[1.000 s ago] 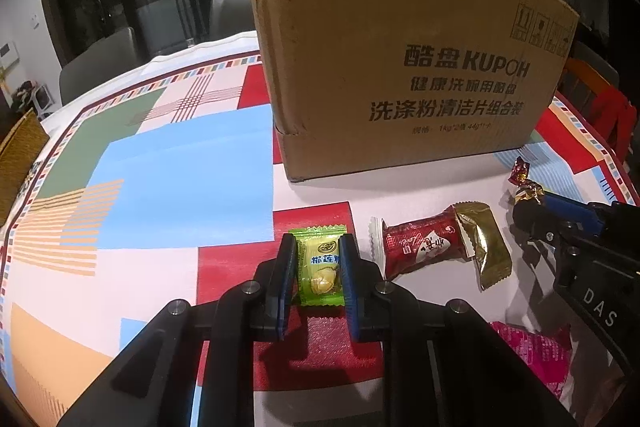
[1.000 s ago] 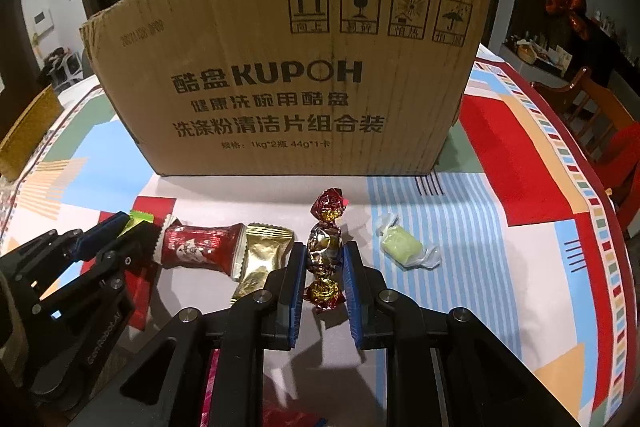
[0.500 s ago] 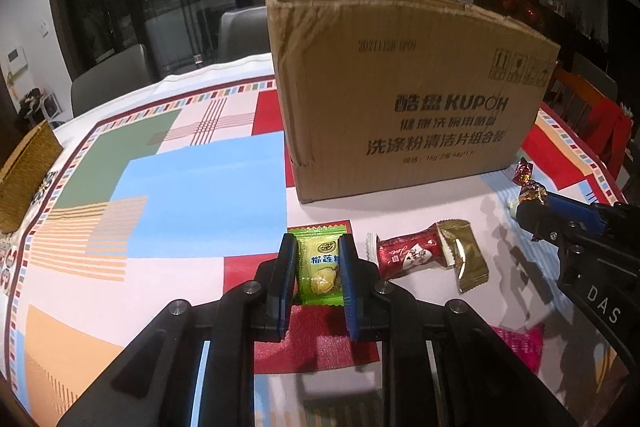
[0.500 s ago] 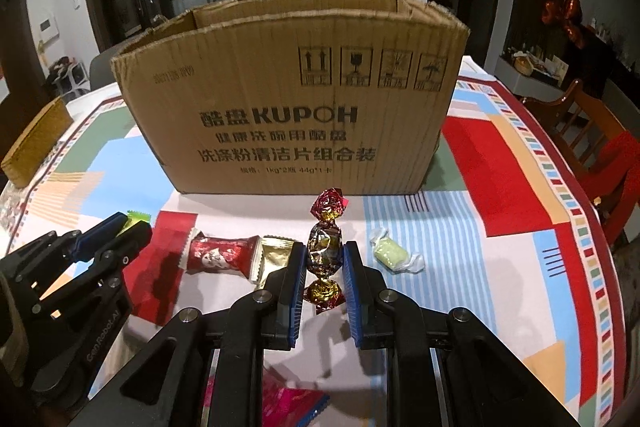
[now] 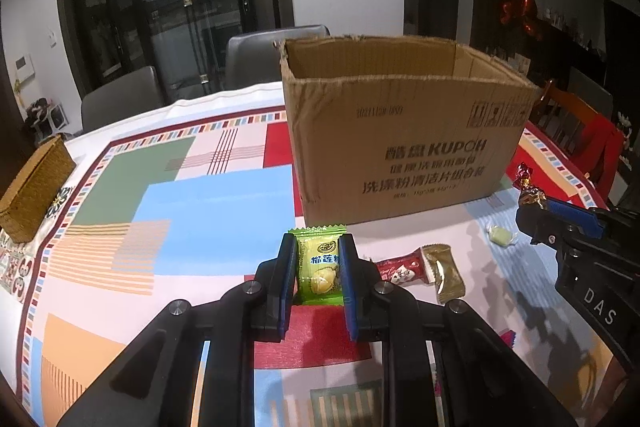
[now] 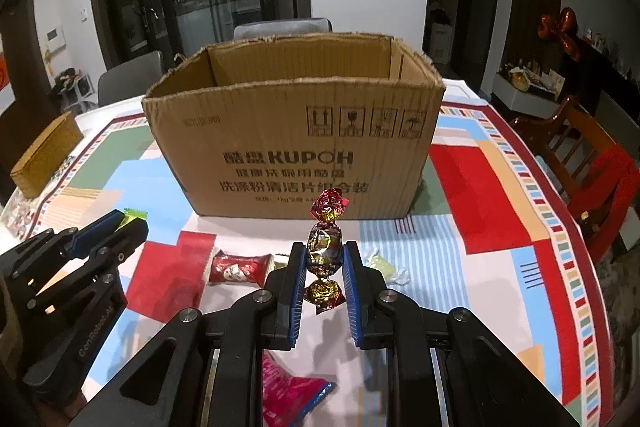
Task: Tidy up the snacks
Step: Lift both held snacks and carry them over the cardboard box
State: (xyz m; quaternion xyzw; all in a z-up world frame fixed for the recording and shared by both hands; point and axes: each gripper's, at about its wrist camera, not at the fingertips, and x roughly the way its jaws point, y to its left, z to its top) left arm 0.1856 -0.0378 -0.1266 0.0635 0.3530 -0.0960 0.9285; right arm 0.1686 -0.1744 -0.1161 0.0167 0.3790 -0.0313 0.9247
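the left gripper [image 5: 319,269] has its fingers closed on a green candy [image 5: 320,264]. the right gripper [image 6: 323,269] grips a foil candy [image 6: 325,250]. both are above the worktop [image 5: 224,203], in front of the open box [image 6: 296,131].

Table under a patchwork-coloured cloth [image 6: 472,187], open cardboard box [image 6: 296,147] stood at frame centre, woven basket [image 6: 44,155] at left edge, red sachet [image 6: 236,269], gold sachet [image 5: 444,273], pale green sweet [image 6: 384,265] lay below the box, pink packet [image 6: 292,387] at bottom.
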